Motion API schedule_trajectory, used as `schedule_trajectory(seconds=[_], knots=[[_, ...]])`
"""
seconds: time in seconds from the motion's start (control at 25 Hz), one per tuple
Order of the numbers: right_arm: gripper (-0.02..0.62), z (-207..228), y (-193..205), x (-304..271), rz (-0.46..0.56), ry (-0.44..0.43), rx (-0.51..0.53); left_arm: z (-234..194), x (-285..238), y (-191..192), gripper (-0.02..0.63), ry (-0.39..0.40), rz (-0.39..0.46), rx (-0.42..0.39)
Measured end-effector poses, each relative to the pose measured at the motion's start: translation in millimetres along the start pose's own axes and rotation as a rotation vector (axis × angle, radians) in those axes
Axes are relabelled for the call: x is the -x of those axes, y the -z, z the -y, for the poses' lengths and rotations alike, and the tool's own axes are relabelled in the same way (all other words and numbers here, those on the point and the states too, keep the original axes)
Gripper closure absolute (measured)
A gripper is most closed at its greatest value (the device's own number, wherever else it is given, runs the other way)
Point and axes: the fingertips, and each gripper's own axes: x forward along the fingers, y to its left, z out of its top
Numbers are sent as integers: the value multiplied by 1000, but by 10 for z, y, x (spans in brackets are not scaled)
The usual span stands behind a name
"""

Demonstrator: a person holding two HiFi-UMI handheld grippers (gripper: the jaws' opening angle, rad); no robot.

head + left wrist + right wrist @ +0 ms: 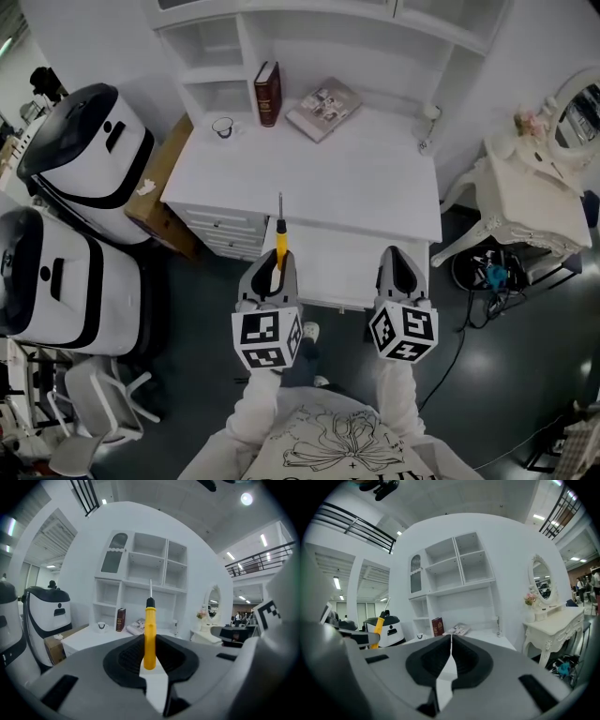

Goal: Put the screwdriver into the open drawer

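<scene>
A screwdriver [280, 239] with a yellow handle and a thin metal shaft is clamped in my left gripper [278, 261], shaft pointing at the white desk [309, 178]. In the left gripper view the handle [149, 634] stands upright between the black pads [129, 654]. The open drawer [349, 270] juts from the desk front, just ahead of both grippers. My right gripper [401, 261] hovers at the drawer's right part, jaws shut with nothing in them [451, 644]. From the right gripper view the screwdriver [378, 623] shows at the far left.
On the desk stand a dark red book [267, 92], a magazine [323, 108] and a cup [223, 126]. Two white-and-black machines [89, 155] and a cardboard box [164, 187] crowd the left. A white vanity table [530, 192] and floor cables [492, 277] lie to the right.
</scene>
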Motion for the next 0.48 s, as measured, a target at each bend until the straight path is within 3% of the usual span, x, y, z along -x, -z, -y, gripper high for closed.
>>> schedule_trajectory(seconds=[0.48], knots=[[588,140,51,-923,-54,58,-12,-252,-977,50,540,67,-96,-9]])
